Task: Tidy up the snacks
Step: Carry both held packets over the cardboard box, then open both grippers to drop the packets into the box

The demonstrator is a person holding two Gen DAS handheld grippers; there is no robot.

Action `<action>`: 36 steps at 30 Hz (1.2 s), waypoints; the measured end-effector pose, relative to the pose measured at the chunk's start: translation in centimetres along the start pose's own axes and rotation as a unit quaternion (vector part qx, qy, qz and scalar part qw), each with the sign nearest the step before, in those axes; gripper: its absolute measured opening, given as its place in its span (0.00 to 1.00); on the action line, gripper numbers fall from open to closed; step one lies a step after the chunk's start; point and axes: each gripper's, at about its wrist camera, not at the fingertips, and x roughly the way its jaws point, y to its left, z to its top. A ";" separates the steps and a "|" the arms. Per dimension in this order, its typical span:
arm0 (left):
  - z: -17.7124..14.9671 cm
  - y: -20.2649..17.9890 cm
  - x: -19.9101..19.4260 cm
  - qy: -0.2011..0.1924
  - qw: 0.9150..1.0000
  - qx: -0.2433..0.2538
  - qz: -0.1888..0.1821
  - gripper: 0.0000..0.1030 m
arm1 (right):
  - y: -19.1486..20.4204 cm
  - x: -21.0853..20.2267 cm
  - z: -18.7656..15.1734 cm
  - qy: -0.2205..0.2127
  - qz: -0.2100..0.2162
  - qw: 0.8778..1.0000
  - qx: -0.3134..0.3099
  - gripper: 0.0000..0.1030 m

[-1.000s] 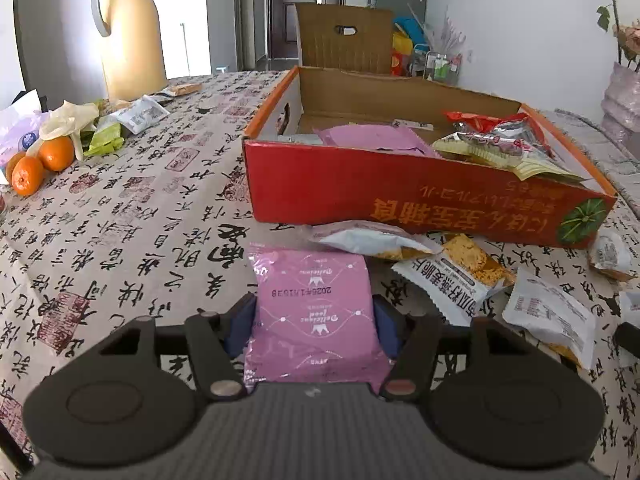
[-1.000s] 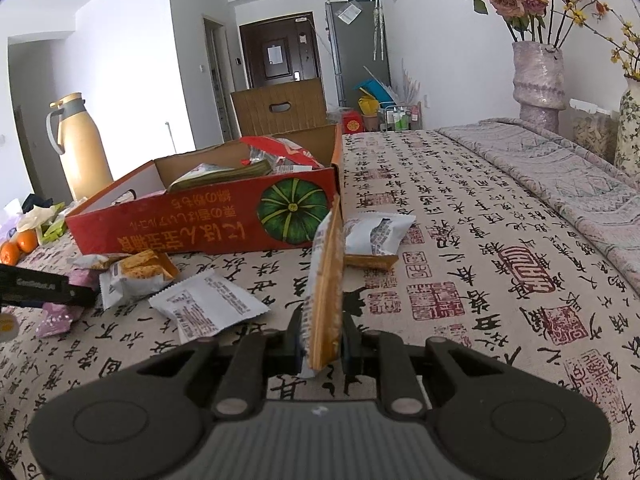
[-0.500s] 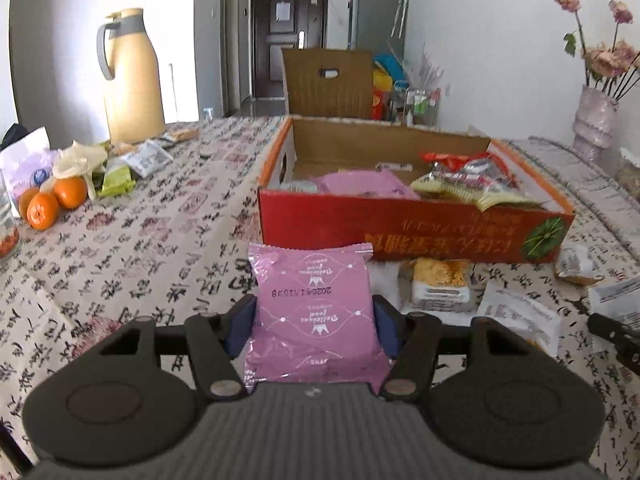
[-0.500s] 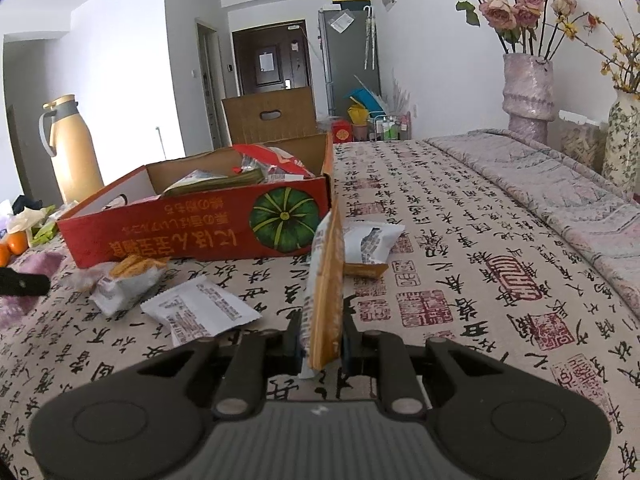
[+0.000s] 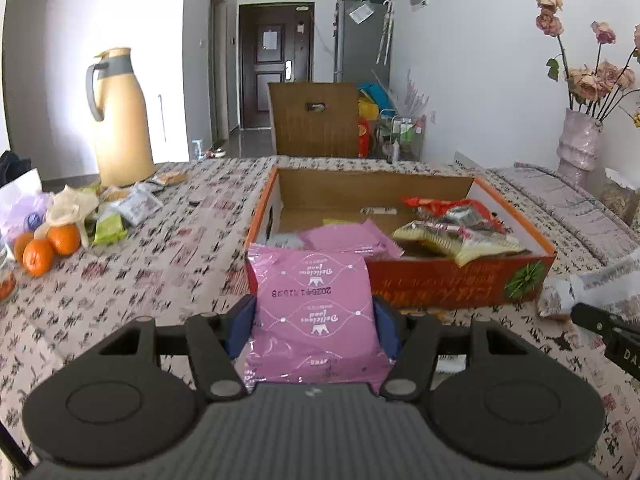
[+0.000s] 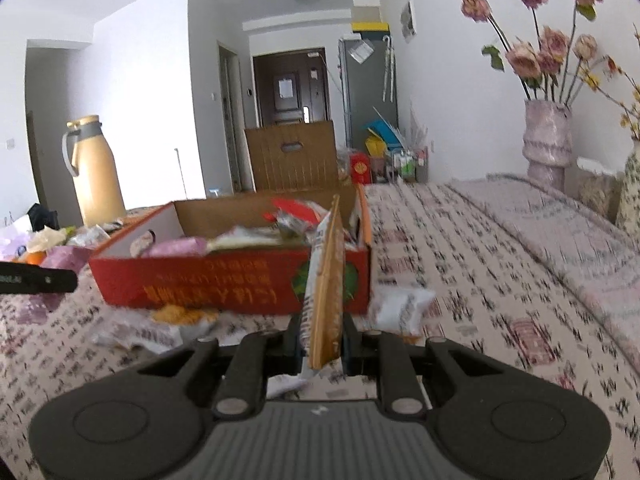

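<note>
My left gripper (image 5: 314,318) is shut on a pink snack packet (image 5: 316,316), held flat above the table just in front of the red cardboard box (image 5: 448,286). The box holds another pink packet (image 5: 352,238) and several foil-wrapped snacks (image 5: 452,232). My right gripper (image 6: 322,338) is shut on a thin white and orange cracker packet (image 6: 326,280), held on edge in front of the box's near right corner (image 6: 356,276). The right gripper's tip (image 5: 604,330) shows at the right edge of the left wrist view. A left finger (image 6: 38,280) shows at the left of the right wrist view.
Several loose snack packets (image 6: 404,308) lie on the calligraphy-print tablecloth (image 5: 160,272) along the box's front. Oranges (image 5: 44,250), wrappers and a tan thermos jug (image 5: 120,120) stand at the far left. A vase of dried roses (image 6: 546,140) stands at the far right; a brown box (image 5: 314,122) is behind.
Both grippers have risen with their packets and drawn closer to the red box; more of the box's inside shows now. Both grips are unchanged.
</note>
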 end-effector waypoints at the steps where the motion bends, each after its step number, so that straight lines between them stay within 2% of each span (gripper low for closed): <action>1: 0.3 -0.2 0.0 -0.004 1.000 0.002 -0.002 0.61 | 0.2 0.1 0.5 -0.005 0.002 1.000 -0.002 0.17; 11: 4.2 -1.8 0.7 -0.040 0.999 0.017 -0.017 0.61 | 3.1 1.8 5.1 -0.047 0.027 0.998 -0.032 0.17; 19: 7.2 -2.6 2.3 -0.058 0.998 0.022 -0.024 0.61 | 5.0 5.4 8.4 -0.053 0.039 0.996 -0.057 0.17; 28: 9.8 -2.2 7.3 -0.037 0.999 -0.003 -0.017 0.61 | 6.1 11.1 10.9 -0.037 0.033 0.997 -0.063 0.17; 36: 8.3 -1.4 11.5 -0.023 1.000 -0.021 -0.002 0.61 | 5.7 14.5 9.8 -0.022 0.035 0.998 -0.049 0.17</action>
